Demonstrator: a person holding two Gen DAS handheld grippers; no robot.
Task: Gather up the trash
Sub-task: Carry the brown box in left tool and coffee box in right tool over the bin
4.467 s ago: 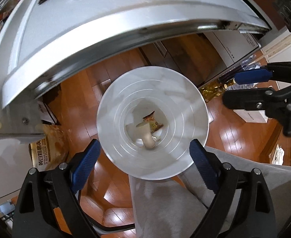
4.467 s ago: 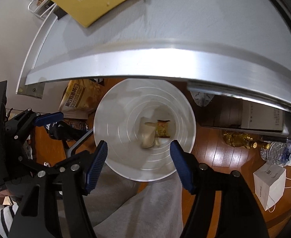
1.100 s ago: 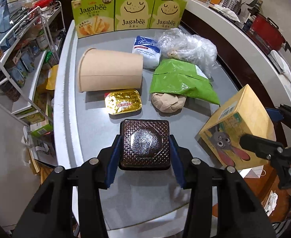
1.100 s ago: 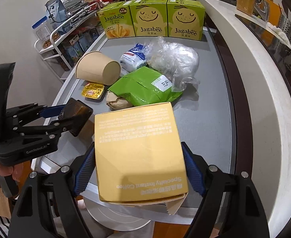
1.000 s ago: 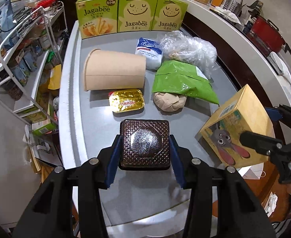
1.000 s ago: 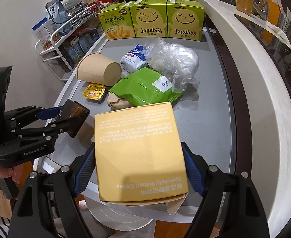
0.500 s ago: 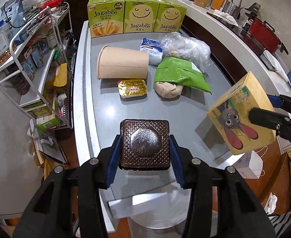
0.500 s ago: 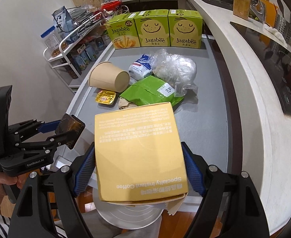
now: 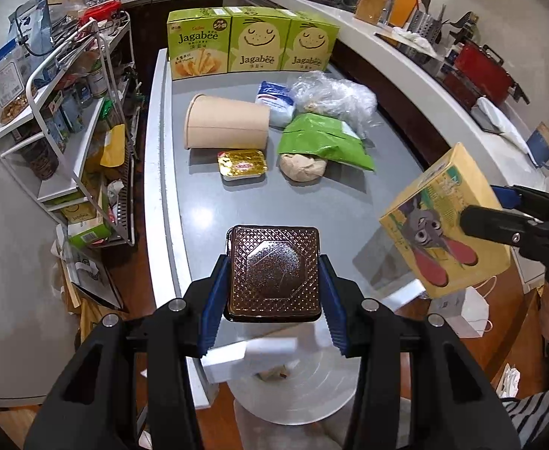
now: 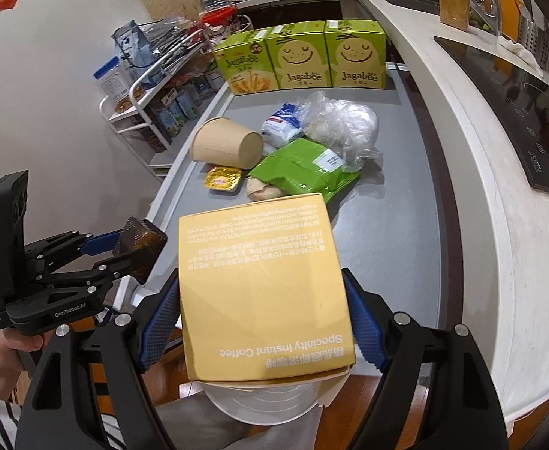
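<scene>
My left gripper [image 9: 273, 273] is shut on a brown patterned square tray [image 9: 274, 262], held above the near end of the grey table [image 9: 349, 206]. My right gripper [image 10: 263, 315] is shut on a yellow instant-coffee box [image 10: 263, 281], its blue pads pressing both sides. Seen from the left wrist, that box [image 9: 443, 225] hangs off the table's right edge. The right wrist view shows the left gripper [image 10: 124, 251] with the brown tray [image 10: 139, 247] at the left. A white bin [image 9: 293, 390] stands on the floor below both, with scraps inside.
On the table lie a tipped paper cup [image 9: 225, 127], a gold foil tub [image 9: 242, 163], a green bag [image 9: 323, 140], a crumpled brown wad [image 9: 302, 167], a clear plastic bag [image 9: 334, 93] and three Jagabee boxes [image 9: 252, 45]. A wire rack [image 9: 68, 112] stands left, a white counter [image 10: 499, 150] right.
Both grippers have pulled back and risen with their loads. The table looks smaller and farther, and the white bin's rim now shows below its near edge.
</scene>
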